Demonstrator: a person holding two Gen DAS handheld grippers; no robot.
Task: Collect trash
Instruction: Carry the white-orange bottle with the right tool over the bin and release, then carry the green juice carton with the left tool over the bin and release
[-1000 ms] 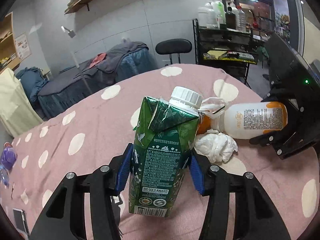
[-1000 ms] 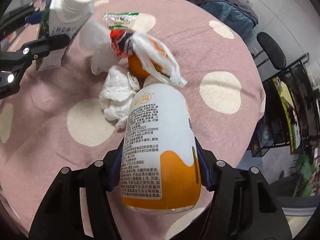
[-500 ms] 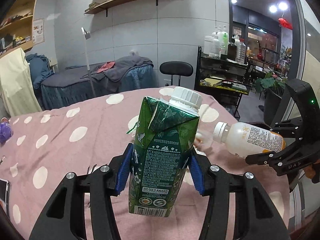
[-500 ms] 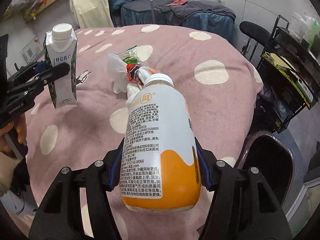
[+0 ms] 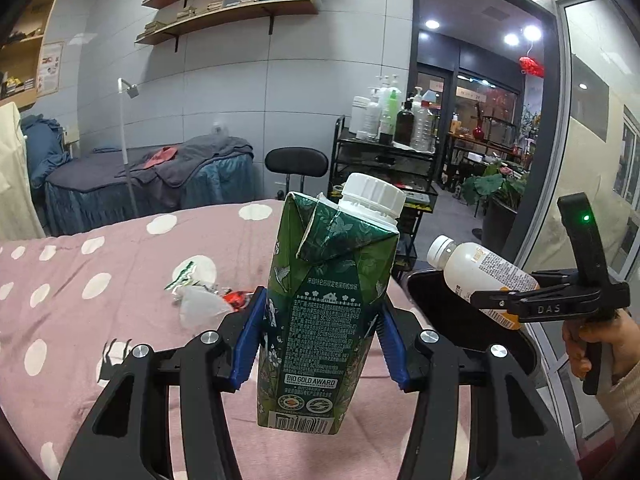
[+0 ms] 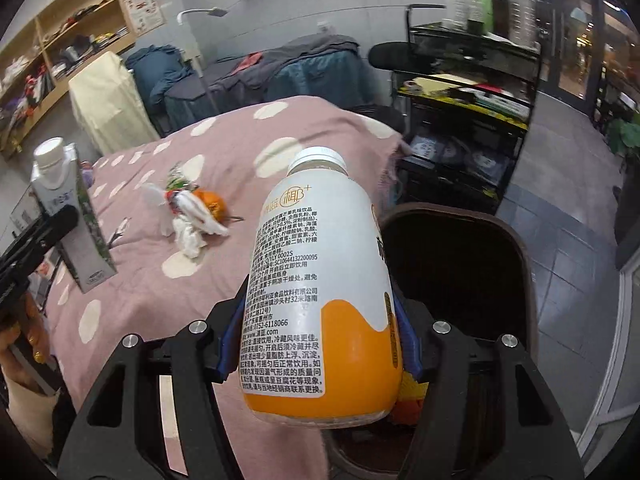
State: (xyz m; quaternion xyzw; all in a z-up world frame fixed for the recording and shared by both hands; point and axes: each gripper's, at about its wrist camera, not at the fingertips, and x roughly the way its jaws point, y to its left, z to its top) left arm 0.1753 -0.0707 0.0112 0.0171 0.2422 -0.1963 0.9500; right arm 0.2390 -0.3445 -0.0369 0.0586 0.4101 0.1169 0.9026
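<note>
My left gripper (image 5: pixel 320 344) is shut on a green drink carton (image 5: pixel 326 312) with a white cap, held upright above the pink polka-dot table (image 5: pixel 100 300). My right gripper (image 6: pixel 320 344) is shut on a white and orange plastic bottle (image 6: pixel 316 288), held over the edge of a dark trash bin (image 6: pixel 460 264) beside the table. The bottle (image 5: pixel 476 276) and bin (image 5: pixel 432 292) also show at the right of the left wrist view. A heap of plastic bag, tissue and an orange (image 6: pixel 192 212) lies on the table.
A black shelf cart with bottles (image 5: pixel 388 148), a black stool (image 5: pixel 296 164) and a covered bed (image 5: pixel 140 184) stand beyond the table. The trash heap (image 5: pixel 204 300) lies left of the carton. Glass wall at right.
Both grippers have lifted their items off the table. The right gripper has carried the bottle rightwards to over the trash bin; the carton has risen and the heap stays on the table.
</note>
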